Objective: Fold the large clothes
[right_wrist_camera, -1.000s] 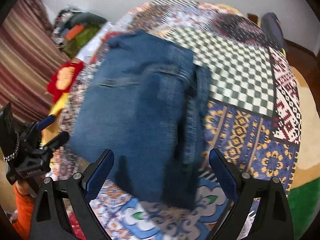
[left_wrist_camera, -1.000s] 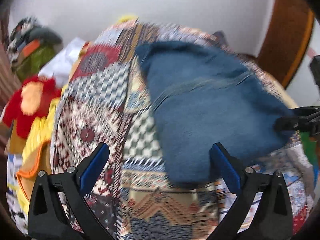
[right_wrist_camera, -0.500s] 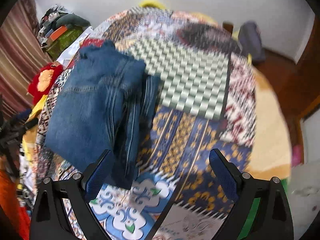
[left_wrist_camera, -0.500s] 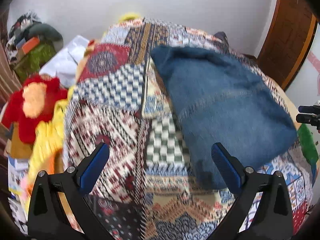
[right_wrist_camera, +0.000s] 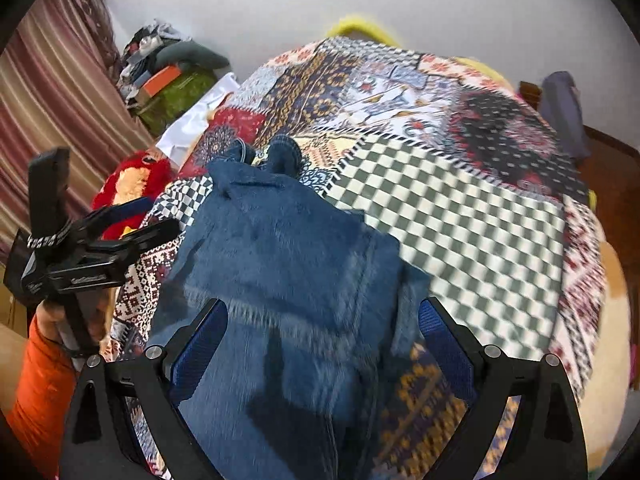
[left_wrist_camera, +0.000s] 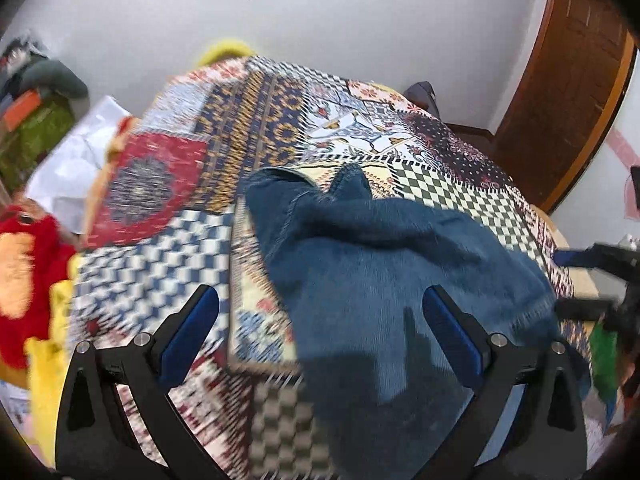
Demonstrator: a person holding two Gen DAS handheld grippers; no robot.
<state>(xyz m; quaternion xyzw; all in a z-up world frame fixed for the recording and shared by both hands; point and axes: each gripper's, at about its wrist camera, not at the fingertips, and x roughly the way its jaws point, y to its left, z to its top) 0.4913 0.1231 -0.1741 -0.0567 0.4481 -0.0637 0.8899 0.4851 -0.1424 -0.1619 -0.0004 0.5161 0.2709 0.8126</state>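
Observation:
A pair of blue jeans (left_wrist_camera: pixel 384 280) lies folded on a patchwork bedspread (left_wrist_camera: pixel 256 128); in the right wrist view the jeans (right_wrist_camera: pixel 288 264) run from the bed's middle toward the near edge. My left gripper (left_wrist_camera: pixel 320 332) is open and empty, just above the near left part of the jeans. My right gripper (right_wrist_camera: pixel 322 340) is open and empty, right over the near end of the jeans. The left gripper also shows at the left of the right wrist view (right_wrist_camera: pixel 96 240), and the right gripper shows at the right edge of the left wrist view (left_wrist_camera: pixel 596 276).
A red and orange plush toy (right_wrist_camera: pixel 132 184) and yellow cloth (left_wrist_camera: pixel 48 344) lie left of the bed. Cluttered boxes and bags (right_wrist_camera: pixel 172 76) stand by a striped curtain (right_wrist_camera: pixel 52 92). A wooden door (left_wrist_camera: pixel 568 72) is at the right. A white wall is behind.
Both views have shifted: the cameras now sit lower and closer over the near end of the jeans. The right gripper swung back from the bed's right side toward the jeans. Both stay open.

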